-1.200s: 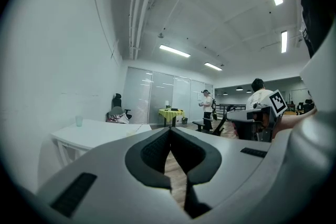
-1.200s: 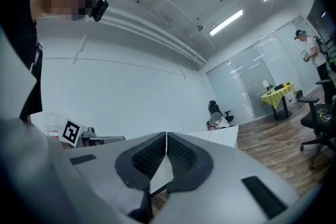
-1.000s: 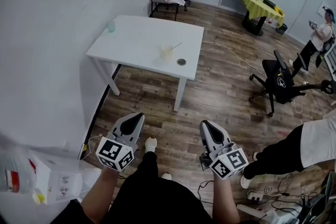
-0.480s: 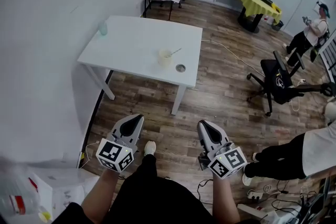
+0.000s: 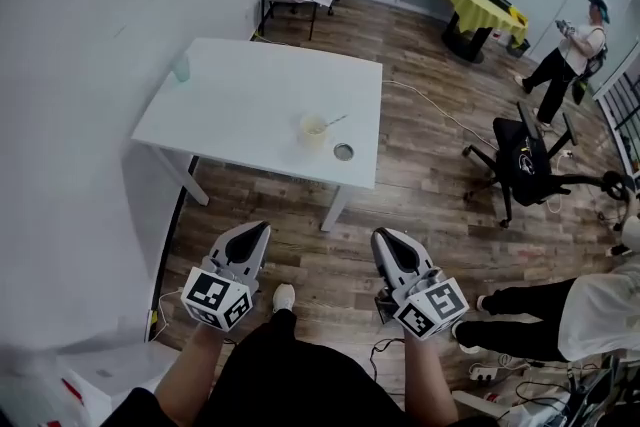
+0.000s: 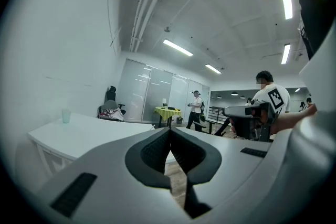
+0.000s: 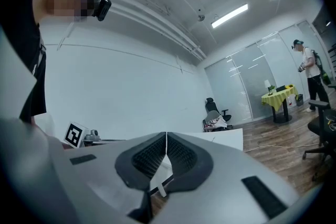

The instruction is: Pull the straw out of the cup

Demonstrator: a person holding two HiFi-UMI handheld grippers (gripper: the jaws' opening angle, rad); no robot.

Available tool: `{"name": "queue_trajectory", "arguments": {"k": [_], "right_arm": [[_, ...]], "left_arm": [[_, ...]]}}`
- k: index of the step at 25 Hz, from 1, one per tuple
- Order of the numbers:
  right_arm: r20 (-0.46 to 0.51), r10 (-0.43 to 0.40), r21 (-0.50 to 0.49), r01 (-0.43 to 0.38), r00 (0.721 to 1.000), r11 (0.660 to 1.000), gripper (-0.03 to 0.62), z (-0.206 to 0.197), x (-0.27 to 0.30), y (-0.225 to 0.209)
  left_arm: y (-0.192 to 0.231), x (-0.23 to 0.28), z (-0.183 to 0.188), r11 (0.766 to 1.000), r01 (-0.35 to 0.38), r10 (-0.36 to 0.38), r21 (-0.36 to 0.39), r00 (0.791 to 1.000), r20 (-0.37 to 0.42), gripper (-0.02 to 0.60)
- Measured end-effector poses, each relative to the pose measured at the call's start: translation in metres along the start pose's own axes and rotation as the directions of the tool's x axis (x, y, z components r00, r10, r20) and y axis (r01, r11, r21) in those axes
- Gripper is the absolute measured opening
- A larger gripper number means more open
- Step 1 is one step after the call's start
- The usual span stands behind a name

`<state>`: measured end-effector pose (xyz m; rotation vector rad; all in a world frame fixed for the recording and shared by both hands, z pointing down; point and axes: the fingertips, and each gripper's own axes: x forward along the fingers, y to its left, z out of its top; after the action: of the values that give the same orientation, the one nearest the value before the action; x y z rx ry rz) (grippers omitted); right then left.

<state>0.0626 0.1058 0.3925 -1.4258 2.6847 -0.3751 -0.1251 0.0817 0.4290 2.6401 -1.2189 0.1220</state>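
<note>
On the white table (image 5: 240, 95) stands a pale cup (image 5: 314, 128) with a thin straw (image 5: 333, 120) in it, which leans to the right over the rim. A small round grey object (image 5: 343, 151) lies just beside the cup. A greenish tumbler (image 5: 181, 68) stands at the table's far left corner; what is inside, I cannot tell. The left gripper (image 5: 260, 229) and the right gripper (image 5: 381, 236) are well apart from the table, each with its jaws pressed together and nothing between them.

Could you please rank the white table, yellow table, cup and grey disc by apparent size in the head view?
white table
yellow table
cup
grey disc
The yellow table is farther away, so its true size is unsure.
</note>
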Motion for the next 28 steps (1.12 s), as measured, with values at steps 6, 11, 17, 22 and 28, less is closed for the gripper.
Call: {"name": "queue_trajectory", "arguments": {"k": [6,11,17,22,28], "right_arm": [[-0.005,-0.029,0.005,0.029,1.000,1.000,0.023,0.001,0.039,-0.006],[0.004,-0.060,0.001,0.060,0.998,0.998,0.022,0.008,0.067,-0.019],[0.008,-0.083,0.002,0.083,0.996,0.997,0.022,0.007,0.103,-0.029],[0.014,-0.099,0.013,0.099,0.995,0.995,0.023,0.011,0.124,-0.035],[0.008,-0.121,0.027,0.121,0.993,0.992,0.023,0.012,0.133,-0.043]], "left_arm": [[0.035,0.026,0.011,0.999,0.042,-0.042,-0.004,0.999,0.000,0.014],[0.061,0.046,0.019,0.998,0.068,-0.068,-0.006,0.998,-0.002,0.014],[0.093,0.066,0.019,0.996,0.092,-0.092,-0.008,0.996,-0.009,0.014],[0.115,0.074,0.026,0.995,0.098,-0.098,-0.010,0.995,-0.014,0.014],[0.126,0.079,0.027,0.994,0.104,-0.104,-0.019,0.994,-0.020,0.014]]}}
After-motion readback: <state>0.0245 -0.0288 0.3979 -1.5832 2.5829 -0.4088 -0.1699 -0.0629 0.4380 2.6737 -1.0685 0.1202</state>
